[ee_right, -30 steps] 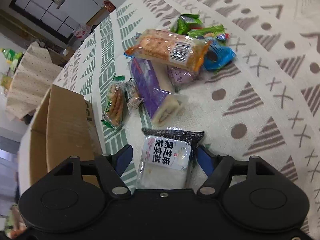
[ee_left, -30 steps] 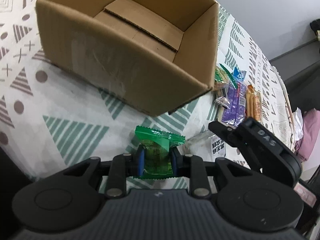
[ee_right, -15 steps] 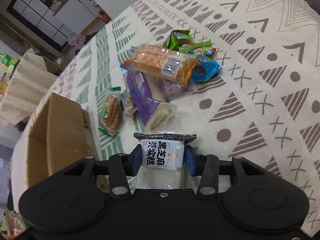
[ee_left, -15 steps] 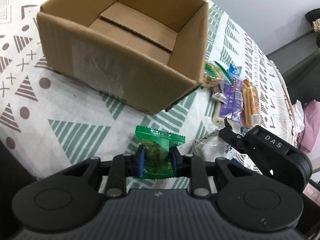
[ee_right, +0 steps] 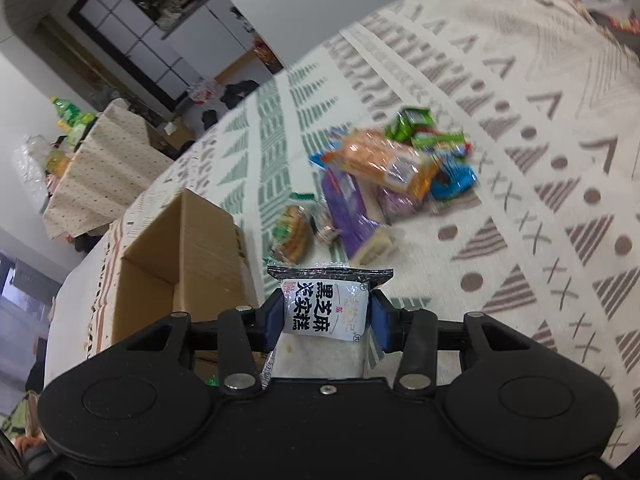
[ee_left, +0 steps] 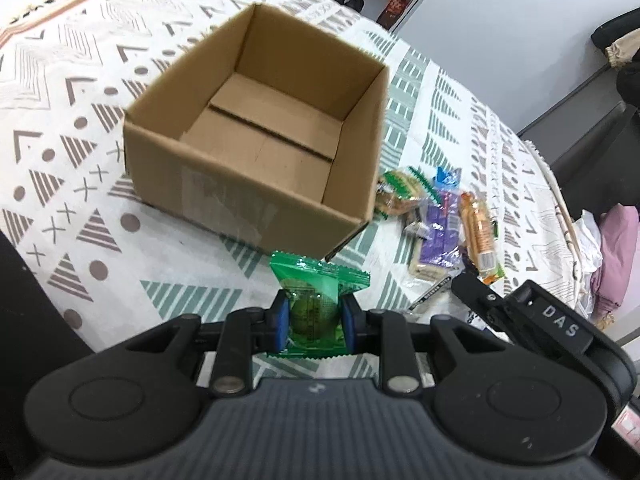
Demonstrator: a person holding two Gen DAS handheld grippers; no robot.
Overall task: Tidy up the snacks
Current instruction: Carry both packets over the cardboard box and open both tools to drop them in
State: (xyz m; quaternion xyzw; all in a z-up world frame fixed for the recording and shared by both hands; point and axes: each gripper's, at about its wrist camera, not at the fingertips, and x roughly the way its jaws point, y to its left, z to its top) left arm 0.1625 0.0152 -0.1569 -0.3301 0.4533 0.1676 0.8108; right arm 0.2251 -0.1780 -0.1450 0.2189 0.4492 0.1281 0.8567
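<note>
A white tablecloth (ee_left: 72, 168) printed with grey and green triangles, dots and crosses covers the table, with grey walls and dark furniture behind it.

Left wrist view: the left gripper (ee_left: 313, 322) is clenched on a small green foil snack packet (ee_left: 316, 304), its blue pads pressing both sides of the packet, which is held clear above the cloth. Beyond it stands an open brown cardboard box (ee_left: 256, 184), nothing inside but its bottom flaps. To the right of the box, just beside its corner, lies a cluster of snacks: a green-edged biscuit packet (ee_left: 400, 194), a purple wrapped cake bar (ee_left: 440, 232) and an orange wrapped roll (ee_left: 480, 236). The black body of the right gripper (ee_left: 532, 320) reaches in from the lower right.

Right wrist view: the right gripper (ee_right: 326, 316), whose jaws have just been closing, grasps a clear packet with a black-and-white label and white cake inside (ee_right: 326, 308); the pads press its sides, and it is lifted off the cloth. The cardboard box (ee_right: 208, 236) sits to the left. Ahead, blurred, the snack pile holds the orange roll (ee_right: 380, 160), the purple bar (ee_right: 348, 212), a blue packet (ee_right: 456, 180), green packets (ee_right: 412, 122) and the biscuit packet (ee_right: 294, 234).
</note>
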